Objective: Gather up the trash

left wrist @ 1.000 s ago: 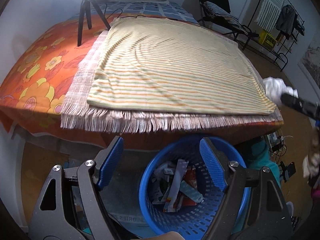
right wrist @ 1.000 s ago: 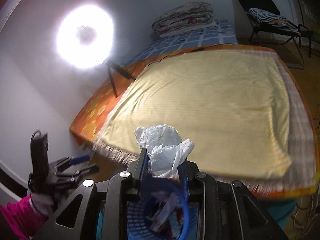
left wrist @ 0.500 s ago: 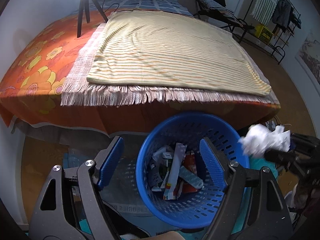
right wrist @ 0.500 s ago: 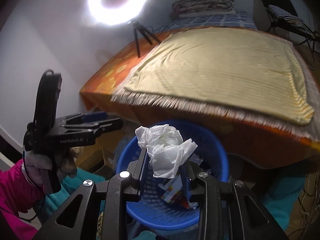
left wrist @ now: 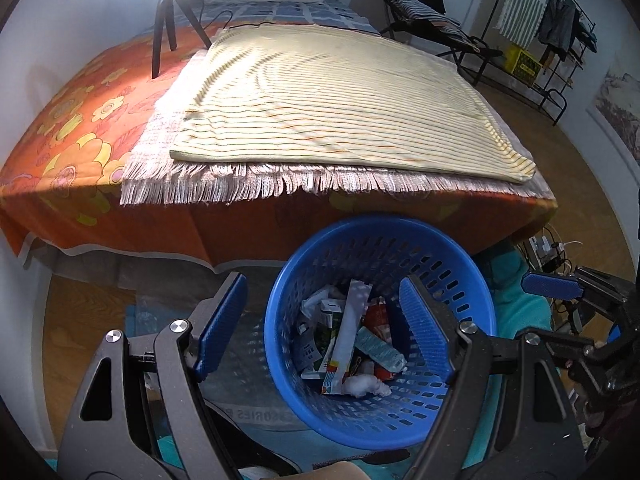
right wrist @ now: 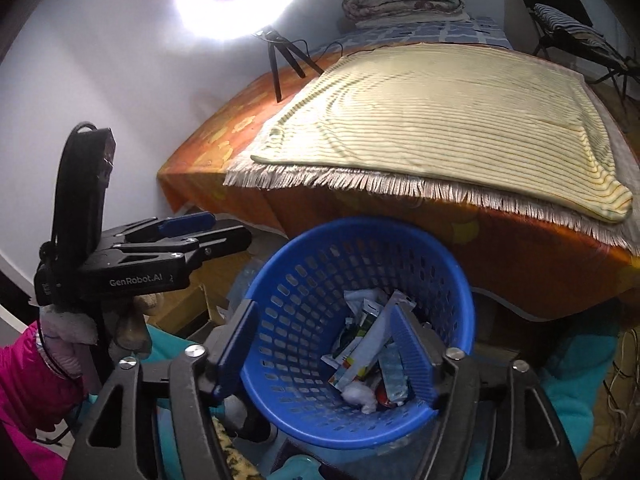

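Our right gripper (right wrist: 324,348) hangs over the blue basket (right wrist: 304,272), jaws spread wide and holding nothing. The crumpled white tissue (right wrist: 360,394) lies below them on the basket floor, against the wrappers (right wrist: 372,344). Half a second ago those jaws clamped the tissue above the rim; now it has dropped in. Our left gripper (left wrist: 324,328), jaws also wide and empty, frames the same basket from the other side. Just beyond the basket's far rim hangs the bed (left wrist: 100,208) edge with its fringed rug (left wrist: 256,184) and striped blanket (left wrist: 340,96).
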`<action>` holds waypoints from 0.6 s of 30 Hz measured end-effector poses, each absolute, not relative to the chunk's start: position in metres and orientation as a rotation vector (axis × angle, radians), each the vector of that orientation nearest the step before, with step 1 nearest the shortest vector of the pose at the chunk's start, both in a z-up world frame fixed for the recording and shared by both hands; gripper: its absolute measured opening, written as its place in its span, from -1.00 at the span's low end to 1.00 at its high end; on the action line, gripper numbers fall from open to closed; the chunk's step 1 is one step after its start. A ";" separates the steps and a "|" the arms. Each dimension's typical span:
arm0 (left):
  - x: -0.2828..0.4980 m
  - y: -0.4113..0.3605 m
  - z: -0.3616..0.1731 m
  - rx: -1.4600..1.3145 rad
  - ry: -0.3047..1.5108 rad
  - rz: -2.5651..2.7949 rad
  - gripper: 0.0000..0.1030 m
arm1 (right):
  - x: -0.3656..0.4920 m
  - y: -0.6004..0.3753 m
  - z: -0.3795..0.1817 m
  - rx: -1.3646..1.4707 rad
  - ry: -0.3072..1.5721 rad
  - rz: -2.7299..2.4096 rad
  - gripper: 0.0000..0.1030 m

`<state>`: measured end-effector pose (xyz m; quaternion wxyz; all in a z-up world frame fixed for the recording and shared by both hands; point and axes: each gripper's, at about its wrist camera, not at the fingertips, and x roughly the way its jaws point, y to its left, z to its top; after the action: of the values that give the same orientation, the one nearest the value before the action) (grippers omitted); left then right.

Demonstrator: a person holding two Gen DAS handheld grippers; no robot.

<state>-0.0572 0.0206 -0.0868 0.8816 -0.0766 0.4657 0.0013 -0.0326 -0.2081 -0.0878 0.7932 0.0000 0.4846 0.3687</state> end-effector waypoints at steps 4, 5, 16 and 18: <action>-0.059 0.017 -0.086 -0.155 0.965 0.009 0.57 | -0.036 -0.206 -0.088 -0.034 1.039 0.757 0.55; -0.060 0.016 -0.085 -0.154 0.962 0.011 0.57 | -0.037 -0.207 -0.089 -0.039 1.041 0.744 0.55; -0.062 0.005 -0.061 -0.120 0.879 0.028 0.58 | -0.030 -0.223 -0.078 0.010 1.024 0.609 0.80; -0.061 0.002 -0.054 -0.111 0.857 0.032 0.65 | -0.028 -0.227 -0.072 0.024 1.006 0.592 0.83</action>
<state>-0.0606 0.0022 -0.0542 0.9080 -0.0537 0.4153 0.0154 -0.0275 -0.2269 -0.0724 0.8344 0.0114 0.4750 0.2795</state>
